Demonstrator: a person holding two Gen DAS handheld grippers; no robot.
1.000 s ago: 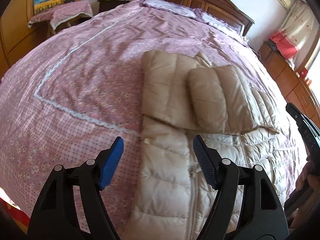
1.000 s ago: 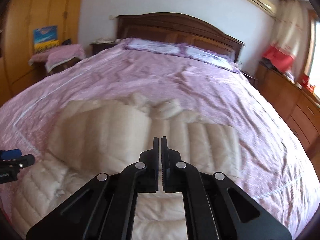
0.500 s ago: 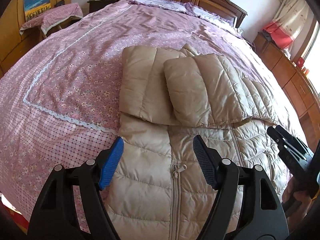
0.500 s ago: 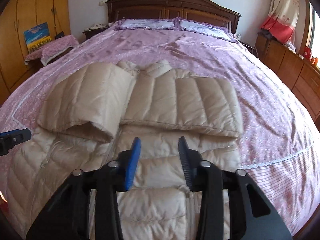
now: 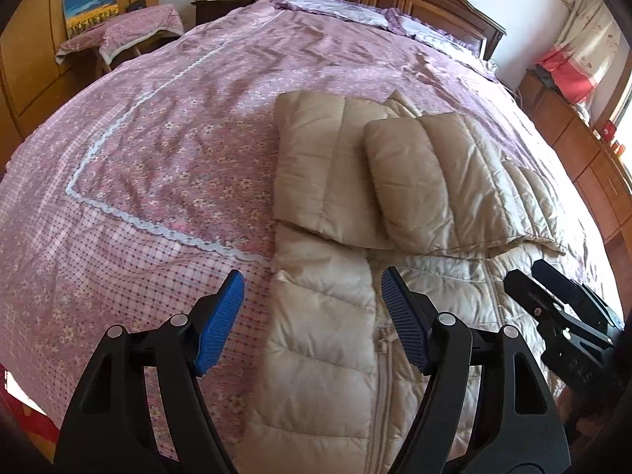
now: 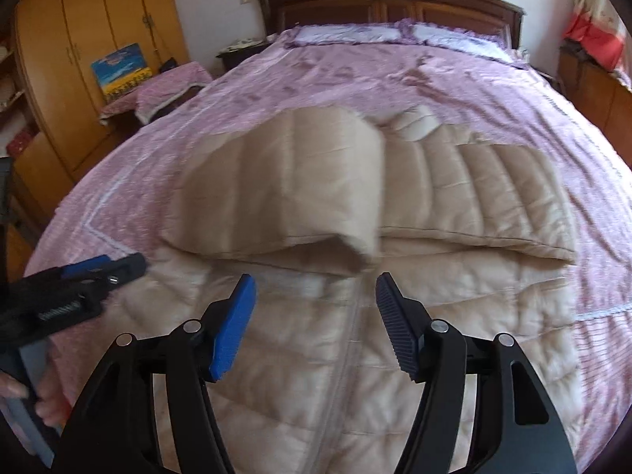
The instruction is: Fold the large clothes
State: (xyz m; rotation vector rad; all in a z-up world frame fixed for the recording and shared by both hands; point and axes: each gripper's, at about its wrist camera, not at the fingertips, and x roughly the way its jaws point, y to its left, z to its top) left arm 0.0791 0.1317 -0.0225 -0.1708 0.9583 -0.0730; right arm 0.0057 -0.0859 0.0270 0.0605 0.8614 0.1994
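Note:
A beige quilted down jacket [image 5: 335, 339] [image 6: 335, 355] lies zipper-up on the purple bedspread [image 5: 177, 126], both sleeves [image 5: 434, 181] folded across its chest. My left gripper [image 5: 312, 296] hovers open over the jacket's left edge, one pad above the bedspread, the other above the jacket, nothing between them. My right gripper [image 6: 314, 300] hangs over the zipper just below the folded sleeves [image 6: 284, 193]; its jaws are opening and hold nothing. The right gripper [image 5: 568, 316] shows at the right edge of the left wrist view, and the left gripper [image 6: 79, 280] at the left of the right wrist view.
The bed [image 6: 395, 71] has a dark wooden headboard [image 6: 387, 4] and pillows [image 6: 347, 33]. A small cloth-covered table [image 5: 130, 35] with a picture stands left, beside a wooden wardrobe [image 6: 79, 51]. Low wooden cabinets [image 5: 584, 158] line the right side. A hand [image 6: 43, 407] shows at lower left.
The right gripper's jaws went from shut to wide apart as it dropped toward the jacket's zipper. The left gripper kept open over the jacket's left edge, its view swinging slightly.

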